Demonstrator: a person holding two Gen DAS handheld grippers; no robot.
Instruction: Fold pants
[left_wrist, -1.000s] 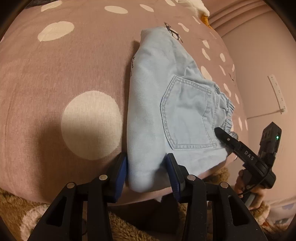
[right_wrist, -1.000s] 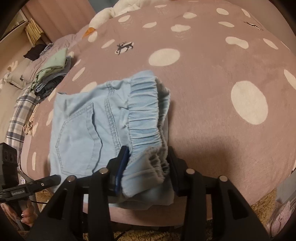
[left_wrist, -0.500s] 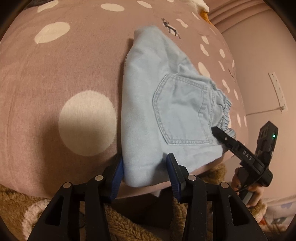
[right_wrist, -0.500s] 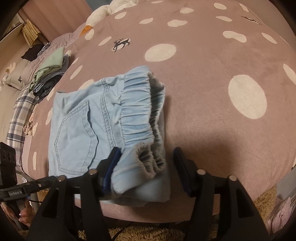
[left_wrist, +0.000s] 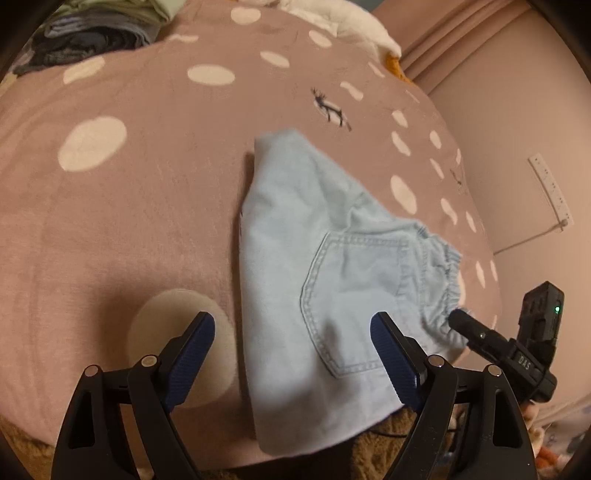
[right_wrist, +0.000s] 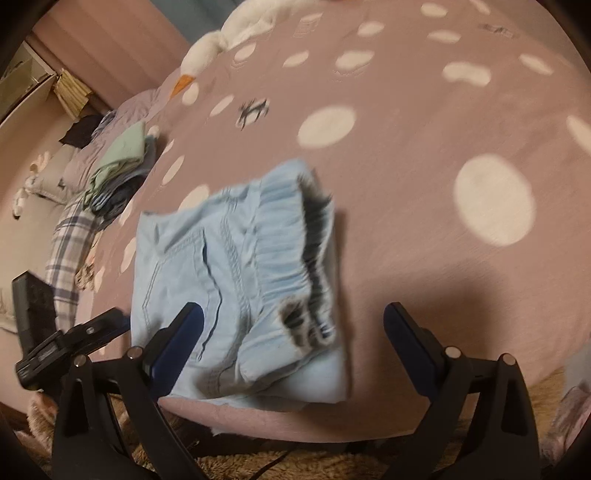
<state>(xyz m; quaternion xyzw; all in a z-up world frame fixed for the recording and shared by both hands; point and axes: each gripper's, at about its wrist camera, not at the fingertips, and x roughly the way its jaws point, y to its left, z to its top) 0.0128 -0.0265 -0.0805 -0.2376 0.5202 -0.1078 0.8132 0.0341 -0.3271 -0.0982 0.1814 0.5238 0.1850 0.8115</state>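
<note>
At the near edge of the bed (left_wrist: 140, 229), on its pink spotted cover, the folded pants (left_wrist: 314, 280) lie flat, pocket side up. In your left wrist view they run from 12 o'clock down to 6 o'clock, slightly right of centre, with the back pocket (left_wrist: 354, 295) toward 3 o'clock and the gathered waistband (left_wrist: 439, 280) beyond it. The lower corner of the fabric hangs a little past the bed edge.

Your left claw (left_wrist: 293, 354) stands wide, holding nothing; its right pad overlaps the pants near the pocket, its left pad sits over a white spot of the cover. Contact with the cloth cannot be confirmed.

Your right claw (right_wrist: 291, 347) is likewise spread wide and empty. In its own view, which is motion-blurred, the waistband end of the pants (right_wrist: 236, 280) lies between and ahead of the pads, none of it pinched. From the left view the right claw (left_wrist: 458, 319) shows at 4 o'clock, its tip just beside the waistband.

A stack of folded clothes (right_wrist: 118, 173) rests at 10 o'clock in the right view, well apart from the pants. A white plush goose (right_wrist: 236, 29) lies at 12 o'clock. A printed deer motif (left_wrist: 330, 109) marks the cover beyond the pants.
</note>
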